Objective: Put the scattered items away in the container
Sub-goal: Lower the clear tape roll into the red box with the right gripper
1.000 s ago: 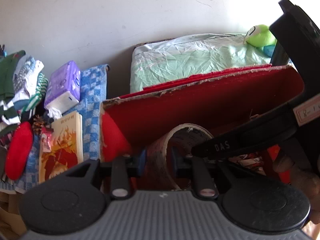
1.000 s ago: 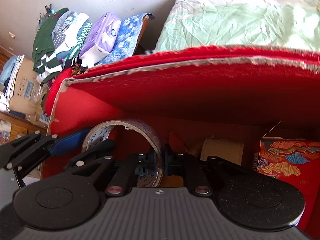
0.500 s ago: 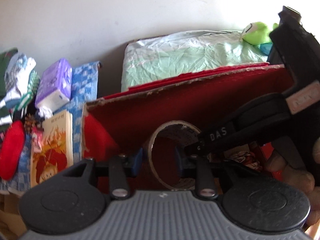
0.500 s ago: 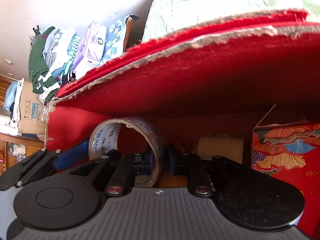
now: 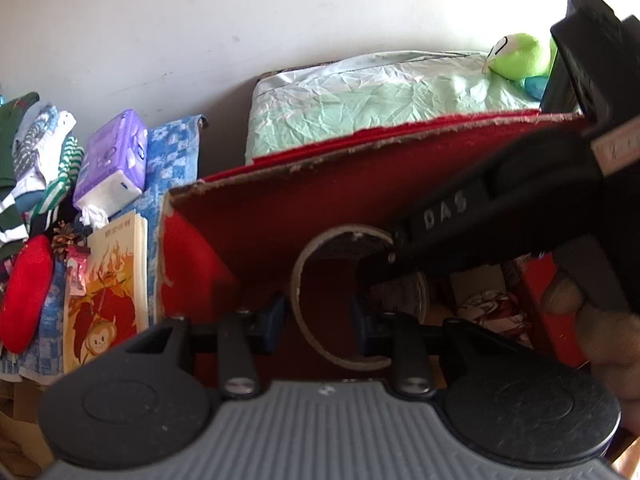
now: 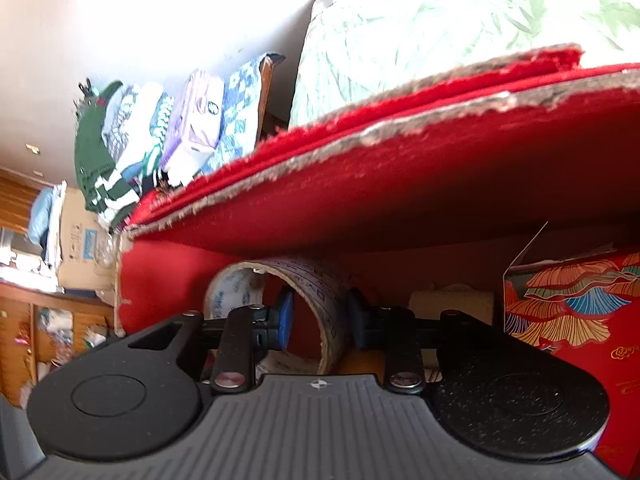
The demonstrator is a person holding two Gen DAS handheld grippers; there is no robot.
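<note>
While inside red box (image 6: 160,280), tape roll (image 6: 320,278).

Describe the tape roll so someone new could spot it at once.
Find the big red box with frayed cardboard edges, in front of the pale green bedding. Down inside it, near its left end wall, stands the tape roll. Unlike the patterned red carton and cream roll beside it, it is a hollow brown ring on edge with printed lettering.

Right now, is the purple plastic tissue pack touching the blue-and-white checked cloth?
Touching. The left wrist view shows the purple plastic tissue pack lying directly on the blue-and-white checked cloth, with no gap visible between them.
</note>
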